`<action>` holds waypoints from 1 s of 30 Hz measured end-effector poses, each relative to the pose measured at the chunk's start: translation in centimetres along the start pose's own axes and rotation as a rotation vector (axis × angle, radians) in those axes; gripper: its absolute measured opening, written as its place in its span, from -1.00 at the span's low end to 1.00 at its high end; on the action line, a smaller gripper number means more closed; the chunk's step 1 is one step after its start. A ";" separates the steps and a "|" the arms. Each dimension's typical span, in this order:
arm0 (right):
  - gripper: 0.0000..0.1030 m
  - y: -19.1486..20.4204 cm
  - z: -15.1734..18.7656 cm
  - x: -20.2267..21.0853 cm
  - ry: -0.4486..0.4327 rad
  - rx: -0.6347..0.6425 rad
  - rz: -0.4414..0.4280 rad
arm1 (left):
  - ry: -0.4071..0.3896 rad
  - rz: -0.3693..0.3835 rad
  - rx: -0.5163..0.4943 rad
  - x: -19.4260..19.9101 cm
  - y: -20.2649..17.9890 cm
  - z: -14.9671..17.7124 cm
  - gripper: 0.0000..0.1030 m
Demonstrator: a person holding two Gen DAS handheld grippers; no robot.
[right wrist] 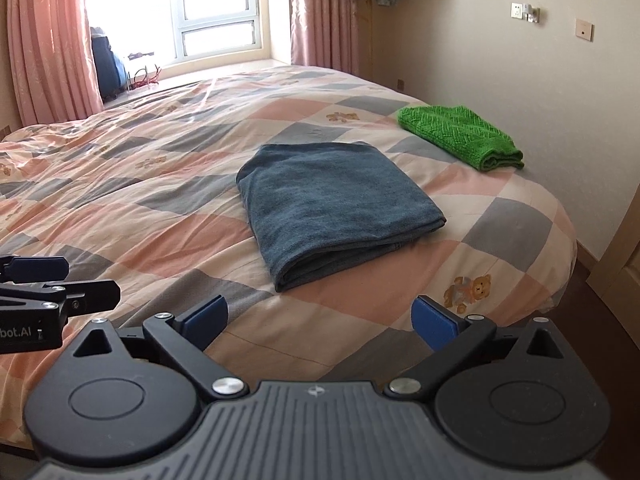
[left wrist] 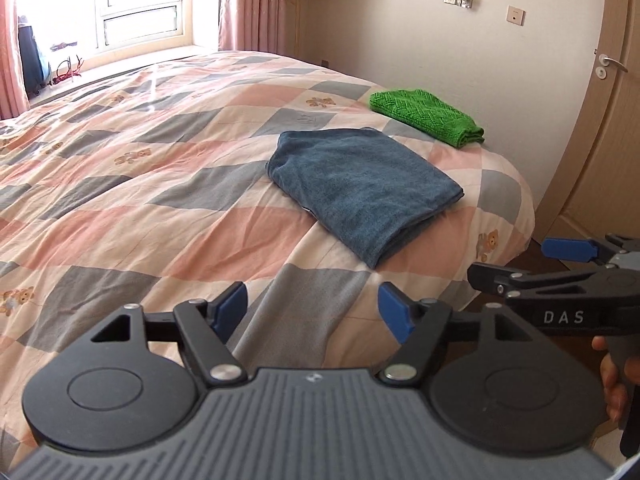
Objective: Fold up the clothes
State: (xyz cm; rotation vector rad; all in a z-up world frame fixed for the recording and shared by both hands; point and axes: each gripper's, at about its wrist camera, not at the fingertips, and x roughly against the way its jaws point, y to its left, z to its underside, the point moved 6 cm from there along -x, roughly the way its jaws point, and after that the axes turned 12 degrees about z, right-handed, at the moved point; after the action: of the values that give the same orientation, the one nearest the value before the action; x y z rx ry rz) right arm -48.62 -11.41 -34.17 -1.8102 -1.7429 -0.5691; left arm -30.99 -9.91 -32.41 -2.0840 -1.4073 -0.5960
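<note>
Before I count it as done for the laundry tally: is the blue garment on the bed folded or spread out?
Folded. The blue garment lies as a compact rectangle on the quilt, with stacked layers showing along its near edge.

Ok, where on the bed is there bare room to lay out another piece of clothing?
The widest free patch is the checked quilt left of the folded blue-grey towel-like cloth, running back to the window. A narrow strip lies between that cloth and the near edge. The far right corner is crowded: the folded green knitted garment sits there, close to the wall.
</note>
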 end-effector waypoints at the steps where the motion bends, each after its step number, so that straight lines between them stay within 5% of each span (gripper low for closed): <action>1: 0.96 0.0 0.1 0.2 -0.002 0.000 -0.001 | -0.001 -0.001 -0.002 0.2 -0.1 0.1 0.43; 12: 0.96 -0.2 0.6 0.2 0.004 0.013 -0.019 | 0.003 0.014 -0.005 0.8 -1.0 0.3 0.52; 19: 0.96 -1.3 1.1 -2.3 0.051 0.001 -0.033 | 0.039 0.100 0.045 -2.1 -0.8 -0.6 0.53; 23: 0.96 -3.1 0.8 -5.2 0.067 -0.037 -0.106 | 0.046 0.231 0.189 -5.4 1.0 -1.7 0.53; 30: 0.96 -9.2 -3.2 -12.2 0.016 -0.233 -0.373 | 0.019 0.420 0.527 -13.6 5.8 -4.6 0.55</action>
State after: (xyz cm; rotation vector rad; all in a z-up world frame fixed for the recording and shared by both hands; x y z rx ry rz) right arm -58.30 -22.80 -38.73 -1.6248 -2.0918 -0.9685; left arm -30.65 -24.07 -38.74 -1.8446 -0.9368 -0.0591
